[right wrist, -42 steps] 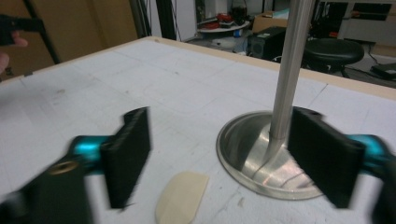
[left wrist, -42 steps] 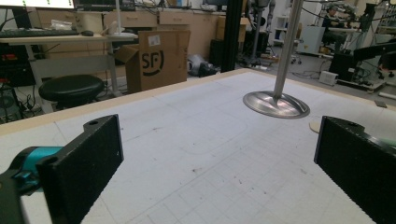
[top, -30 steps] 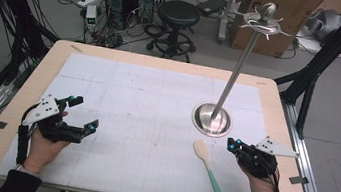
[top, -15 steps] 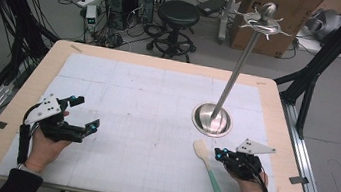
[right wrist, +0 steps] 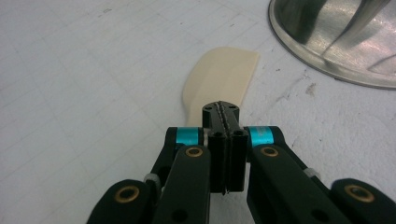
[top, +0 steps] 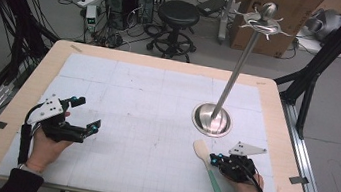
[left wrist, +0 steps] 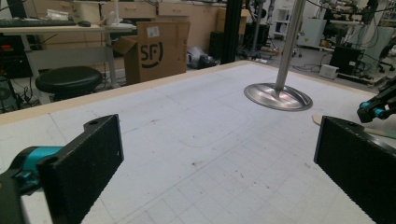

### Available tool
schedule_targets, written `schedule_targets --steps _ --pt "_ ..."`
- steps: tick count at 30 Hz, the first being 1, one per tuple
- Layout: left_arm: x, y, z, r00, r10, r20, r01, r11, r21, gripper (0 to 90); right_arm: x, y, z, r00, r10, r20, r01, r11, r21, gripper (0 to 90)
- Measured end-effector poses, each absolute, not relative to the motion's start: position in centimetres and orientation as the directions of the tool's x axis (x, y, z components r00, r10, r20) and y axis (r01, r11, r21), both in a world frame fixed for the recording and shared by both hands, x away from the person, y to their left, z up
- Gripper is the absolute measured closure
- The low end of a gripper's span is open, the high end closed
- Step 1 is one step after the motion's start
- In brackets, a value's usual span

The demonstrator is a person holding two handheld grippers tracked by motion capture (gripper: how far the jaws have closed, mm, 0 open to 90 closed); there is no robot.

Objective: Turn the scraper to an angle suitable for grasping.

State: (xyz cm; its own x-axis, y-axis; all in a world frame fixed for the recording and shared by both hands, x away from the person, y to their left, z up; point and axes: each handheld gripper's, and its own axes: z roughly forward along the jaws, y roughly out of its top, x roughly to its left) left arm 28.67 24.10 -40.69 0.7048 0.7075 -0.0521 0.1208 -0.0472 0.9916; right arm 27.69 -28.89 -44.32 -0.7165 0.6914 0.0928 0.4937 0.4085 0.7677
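Right gripper view: spatula [right wrist: 220, 77] beneath right tool [right wrist: 225, 114]

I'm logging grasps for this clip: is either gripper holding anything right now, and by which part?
Nothing is held. The right gripper has its jaws shut pad to pad, empty, just above the spatula. The left gripper stands open over the table.
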Motion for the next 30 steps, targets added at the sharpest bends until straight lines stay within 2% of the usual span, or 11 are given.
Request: schedule_targets --steps 9,19,30 --pt "28.7 24.1 -40.8 0.705 0.708 -0.048 0.127 -0.059 0.99 1.8 28.1 -28.3 -44.7 -0.711 0.696 0.099 0.52 0.426 0.741 90.0" --pt "28.8 23.9 -40.9 0.707 0.706 -0.049 0.132 -0.064 0.989 1.8 28.3 -27.4 -44.7 -0.728 0.68 0.084 0.502 0.445 0.742 90.0" --pt "28.8 23.9 -40.9 0.704 0.709 -0.049 0.137 -0.068 0.988 1.8 28.2 -25.4 -44.4 -0.78 0.619 0.088 0.476 0.497 0.725 90.0"
